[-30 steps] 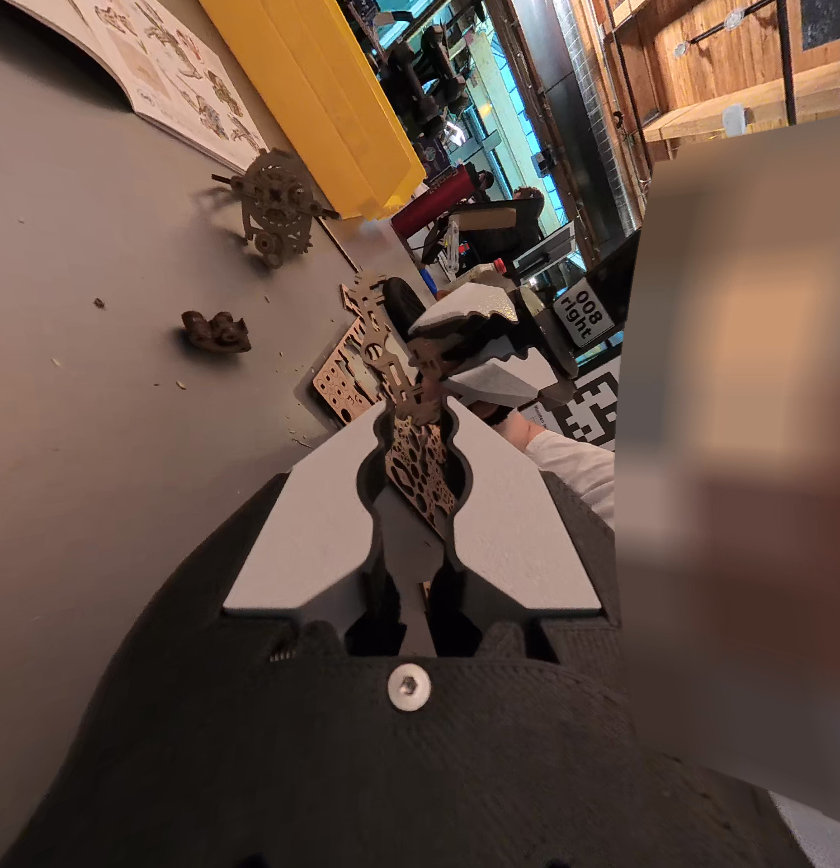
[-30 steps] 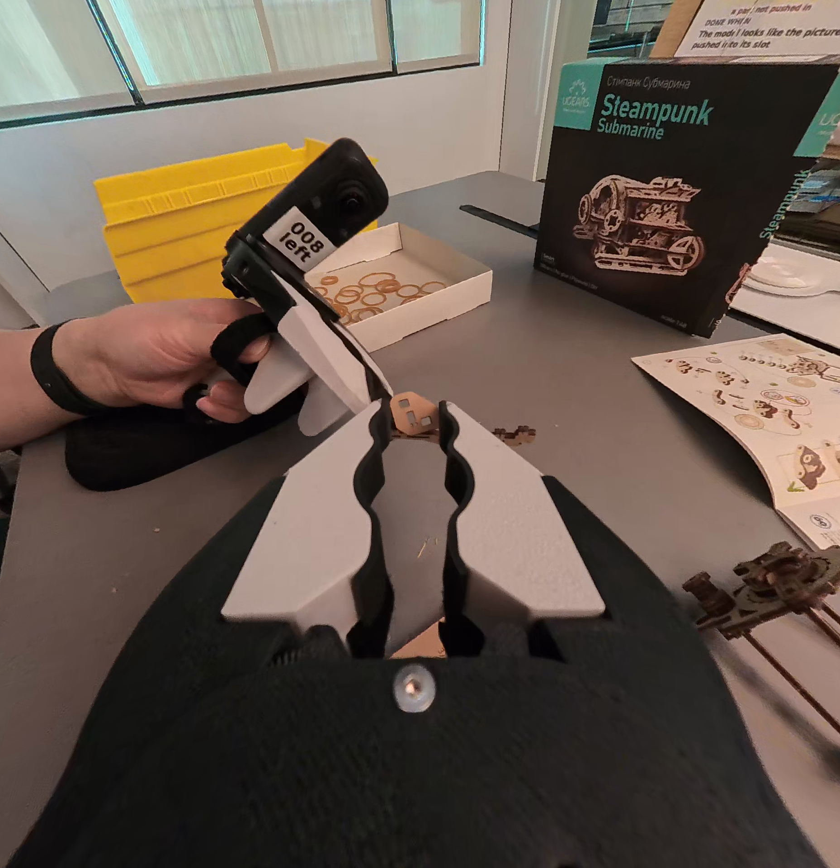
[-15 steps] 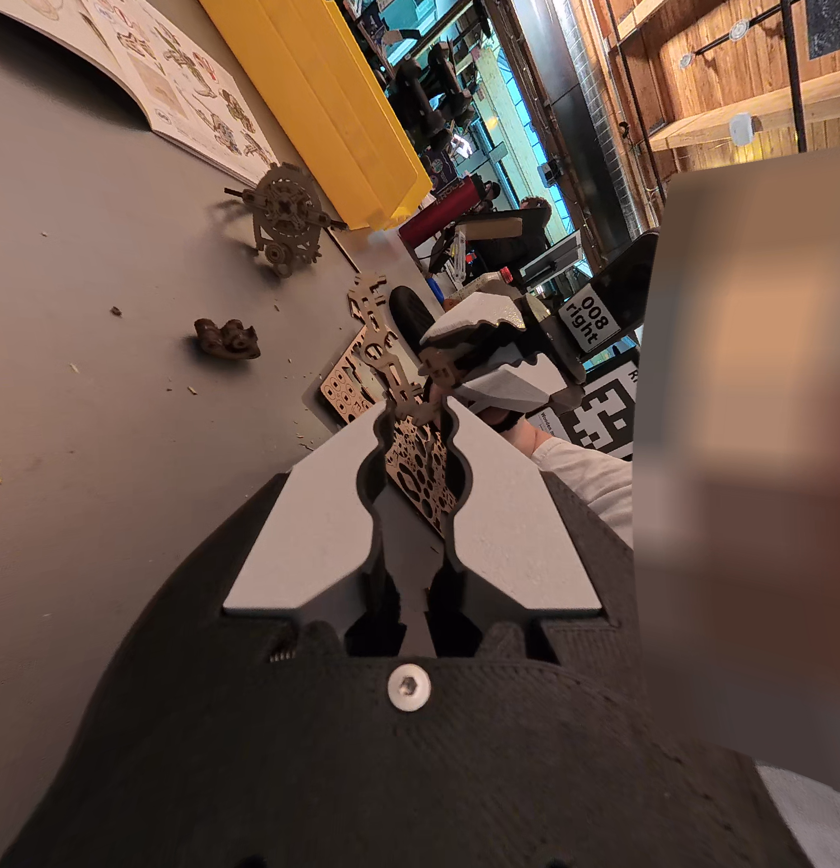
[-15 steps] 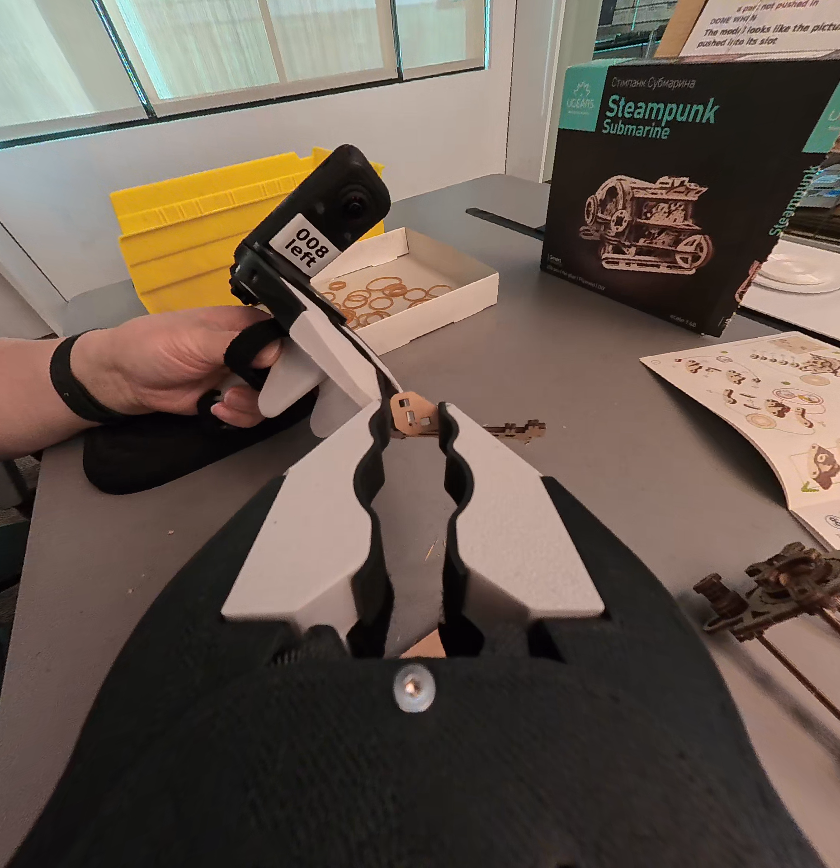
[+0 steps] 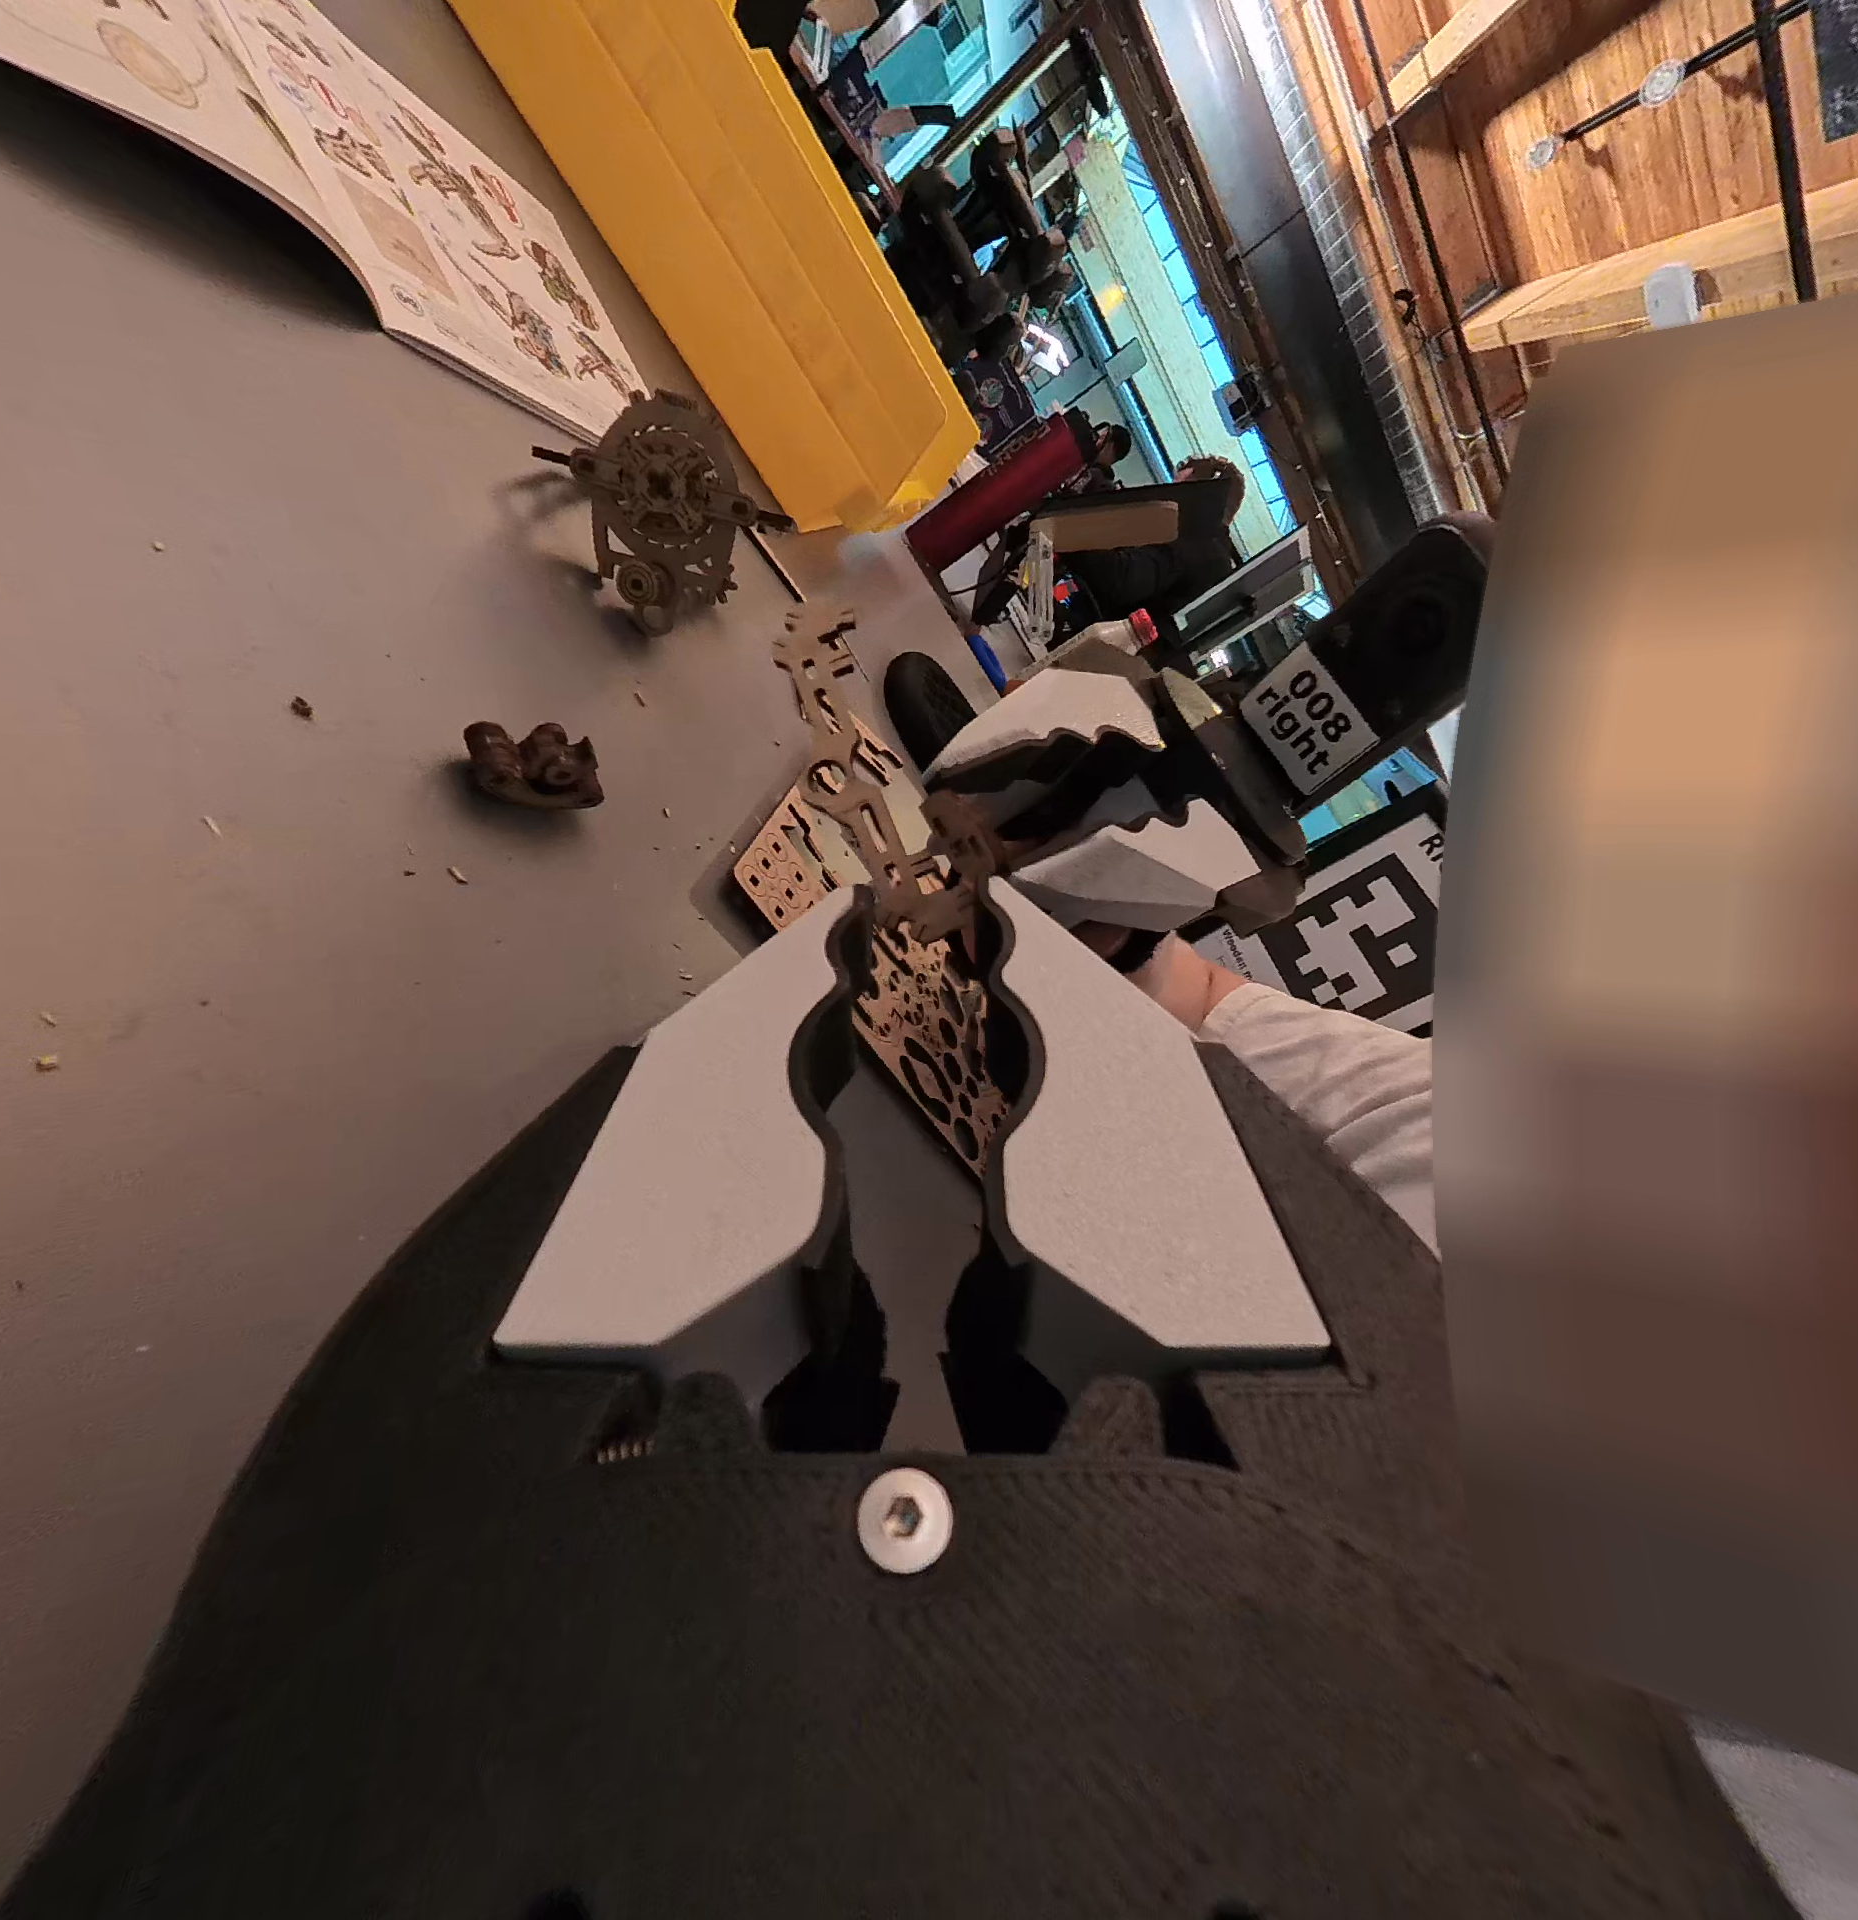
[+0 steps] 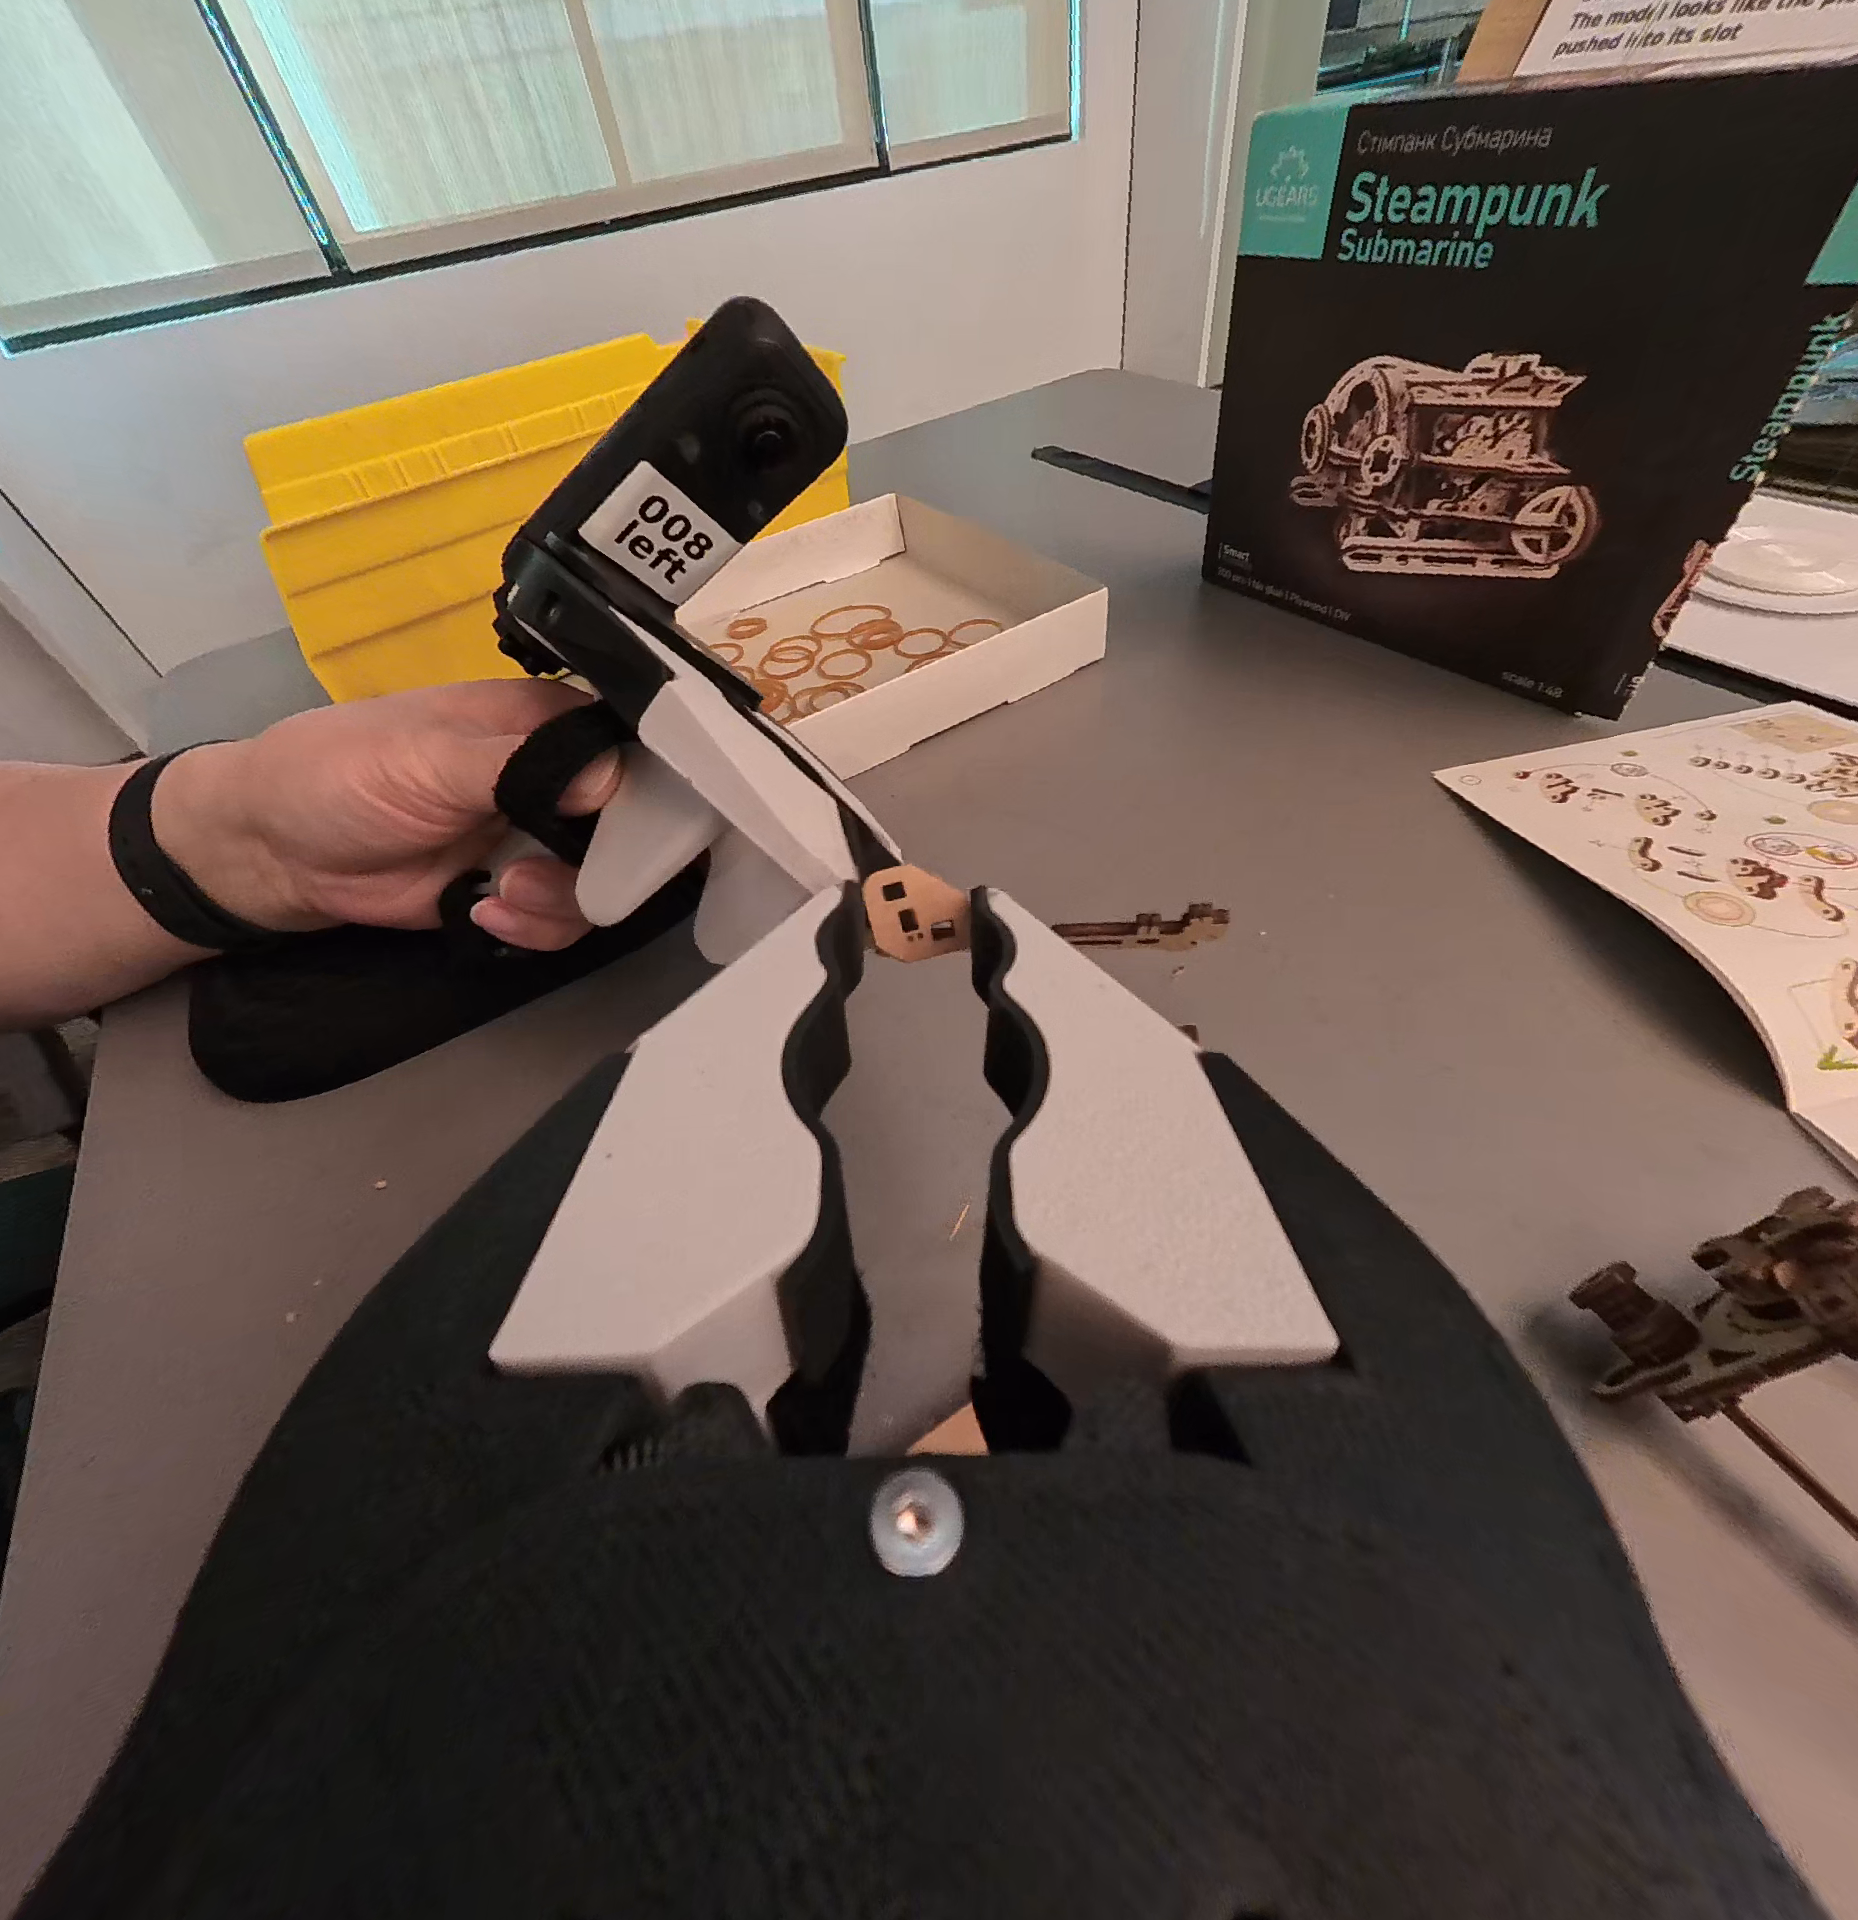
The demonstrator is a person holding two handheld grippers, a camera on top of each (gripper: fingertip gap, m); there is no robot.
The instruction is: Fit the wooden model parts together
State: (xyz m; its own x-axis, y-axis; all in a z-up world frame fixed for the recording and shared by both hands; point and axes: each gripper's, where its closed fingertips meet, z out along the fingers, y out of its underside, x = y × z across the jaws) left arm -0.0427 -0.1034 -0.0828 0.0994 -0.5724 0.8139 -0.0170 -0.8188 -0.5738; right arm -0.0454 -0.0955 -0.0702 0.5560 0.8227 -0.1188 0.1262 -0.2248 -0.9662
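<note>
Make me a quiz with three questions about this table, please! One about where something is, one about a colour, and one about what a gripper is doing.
1. Where are the rubber bands?
A. in the white tray
B. on the booklet
C. in the yellow bin

2. What colour is the bin behind the left gripper?
A. red
B. yellow
C. green

3. What is the right gripper doing?
A. lying open on the table
B. pinching a small wooden piece
C. lifting the box

Answers:
1. A, the tan loops lie inside the shallow white tray.
2. B, its ribbed wall is bright yellow.
3. B, the pale slotted piece sits between its fingertips.
</note>
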